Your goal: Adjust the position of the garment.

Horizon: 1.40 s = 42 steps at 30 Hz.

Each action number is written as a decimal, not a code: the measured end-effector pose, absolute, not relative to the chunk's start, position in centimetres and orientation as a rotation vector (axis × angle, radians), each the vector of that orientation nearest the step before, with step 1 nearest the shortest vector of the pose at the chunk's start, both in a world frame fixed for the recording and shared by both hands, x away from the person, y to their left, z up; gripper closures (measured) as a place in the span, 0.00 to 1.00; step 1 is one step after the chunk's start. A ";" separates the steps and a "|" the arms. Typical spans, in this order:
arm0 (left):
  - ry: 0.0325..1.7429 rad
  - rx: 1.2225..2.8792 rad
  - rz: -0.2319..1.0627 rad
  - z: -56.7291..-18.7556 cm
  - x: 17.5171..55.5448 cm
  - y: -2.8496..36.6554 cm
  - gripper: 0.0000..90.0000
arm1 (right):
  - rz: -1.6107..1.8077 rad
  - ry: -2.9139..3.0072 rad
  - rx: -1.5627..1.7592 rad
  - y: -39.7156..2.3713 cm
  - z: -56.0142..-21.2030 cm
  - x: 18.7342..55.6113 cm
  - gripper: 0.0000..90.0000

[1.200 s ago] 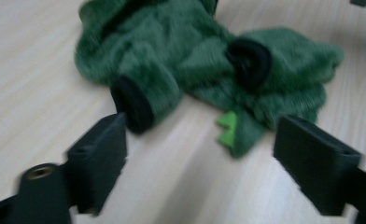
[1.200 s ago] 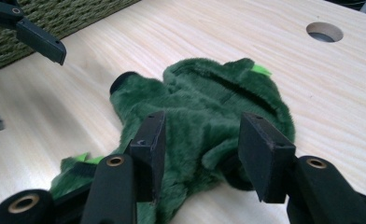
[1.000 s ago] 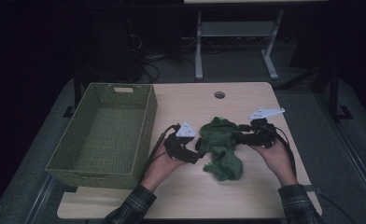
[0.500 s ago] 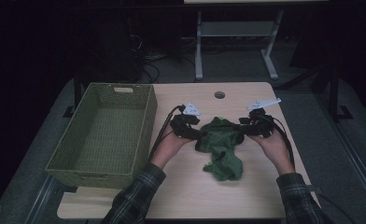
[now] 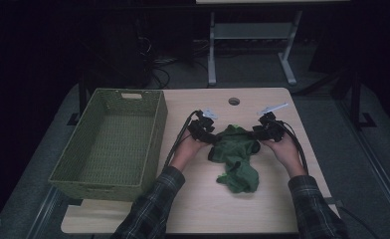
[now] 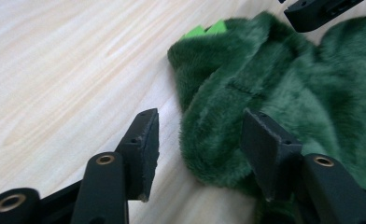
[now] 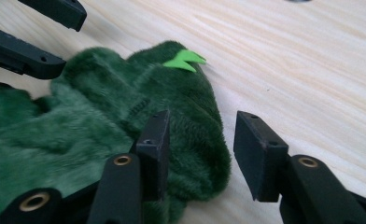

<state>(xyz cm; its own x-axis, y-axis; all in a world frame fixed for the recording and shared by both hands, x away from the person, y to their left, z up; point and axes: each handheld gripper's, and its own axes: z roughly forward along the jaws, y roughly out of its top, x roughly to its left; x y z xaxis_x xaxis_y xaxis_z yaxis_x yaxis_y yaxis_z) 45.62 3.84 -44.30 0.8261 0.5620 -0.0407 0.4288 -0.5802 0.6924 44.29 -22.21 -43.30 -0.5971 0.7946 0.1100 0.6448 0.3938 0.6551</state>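
**Two grippers closed in on a green plush garment at mid-table**

A crumpled dark green plush garment (image 5: 235, 157) lay on the light wooden table (image 5: 262, 209), right of centre, its near end trailing toward the person and its far end bunched between the two grippers. A small bright green felt spike (image 7: 185, 60) stuck out from the far edge of the fabric, lying against the bare wood.

The left gripper (image 5: 205, 132) sat at the left side of the bunched cloth, held in the person's left hand (image 5: 185, 149). In the left gripper view its jaws stood partly apart and had just been closing. A thick fold of the plush (image 6: 218, 140) lay between them: one jaw rested against the fabric, while the other stood over bare wood with a gap to the fold, so the cloth was not yet pinched.

The right gripper (image 5: 263, 130) sat at the right side of the cloth, in the right hand (image 5: 282, 149). Its jaws had also been narrowing and stood moderately apart. In the right gripper view one jaw was sunk into the pile and the rounded edge of the fold (image 7: 204, 154) lay in the gap, but the other jaw was clear of it over the table.

Both grippers faced each other across the garment, near together, with cables trailing back toward the plaid sleeves (image 5: 153, 209).

A woven green basket (image 5: 108, 144) stood on the left part of the table, well apart from the garment.
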 end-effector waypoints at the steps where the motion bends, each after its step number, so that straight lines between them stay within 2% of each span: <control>1: 0.724 2.287 0.236 -44.6 45.8 3.7 0.53 | 0.986 2.437 1.278 -22.2 -43.5 44.5 0.63; 7: 0.739 2.315 0.225 -45.4 46.3 3.4 0.61 | 0.938 2.452 1.296 -22.0 -44.7 45.4 0.70; 10: 0.739 2.332 0.206 -45.7 46.4 3.5 0.62 | 0.922 2.474 1.317 -22.0 -45.2 45.5 0.70; 13: 0.724 2.346 0.198 -45.9 46.4 3.4 0.71 | 0.908 2.481 1.324 -22.1 -45.5 45.6 0.75; 17: 0.709 2.377 0.185 -46.1 46.2 3.2 0.92 | 0.890 2.497 1.338 -22.1 -45.7 45.7 0.94; 18: 0.708 2.380 0.184 -46.1 46.2 3.2 0.95 | 0.890 2.498 1.337 -22.1 -45.7 45.7 0.95; 25: 0.734 2.332 0.210 -45.1 46.4 3.8 0.97 | 0.921 2.476 1.330 -22.2 -44.9 45.4 0.97; 42: 0.658 2.151 0.310 -38.4 46.1 4.3 0.97 | 1.093 2.312 1.274 -23.5 -39.5 44.1 0.98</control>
<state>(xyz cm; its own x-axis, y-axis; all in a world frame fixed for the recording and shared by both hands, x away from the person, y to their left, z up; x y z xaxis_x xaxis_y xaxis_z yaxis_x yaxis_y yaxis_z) 46.09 4.28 -38.43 0.8312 0.5558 -0.0091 0.3469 -0.5058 0.7899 44.12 -23.50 -39.51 -0.5700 0.8146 0.1072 0.5999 0.3235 0.7317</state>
